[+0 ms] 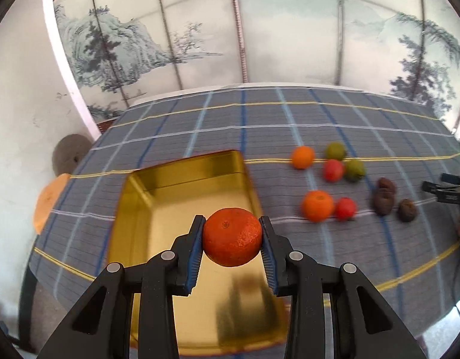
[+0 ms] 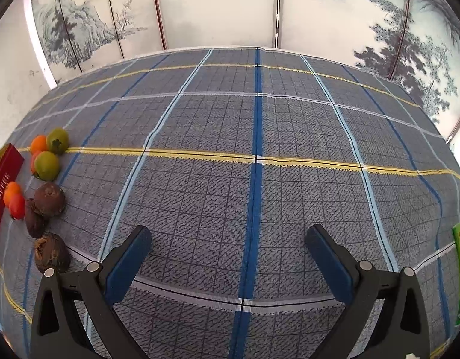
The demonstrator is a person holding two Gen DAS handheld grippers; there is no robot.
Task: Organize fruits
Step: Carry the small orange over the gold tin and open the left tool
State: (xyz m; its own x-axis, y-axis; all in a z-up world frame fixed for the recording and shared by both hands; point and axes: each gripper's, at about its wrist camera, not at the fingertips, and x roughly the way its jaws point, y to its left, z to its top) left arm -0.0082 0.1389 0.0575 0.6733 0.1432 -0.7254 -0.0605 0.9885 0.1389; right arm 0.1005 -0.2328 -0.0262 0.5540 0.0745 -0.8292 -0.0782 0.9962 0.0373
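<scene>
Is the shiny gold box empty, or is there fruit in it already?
Empty, as far as shows. The gold box shows only bare shiny floor; the orange hangs above it in the left gripper. The gripper hides its near part.

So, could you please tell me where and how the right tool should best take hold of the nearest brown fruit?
Grip the nearest brown fruit across its rounded middle, coming from above, probably. It sits puckered end sideways, with another brown fruit close behind, so the open right tool should straddle its left and right flanks.

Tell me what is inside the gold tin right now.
The gold tin shows only bare, shiny floor with reflections; no fruit lies in it. The left gripper and its mandarin cover part of the near floor, so that patch is unseen.
</scene>
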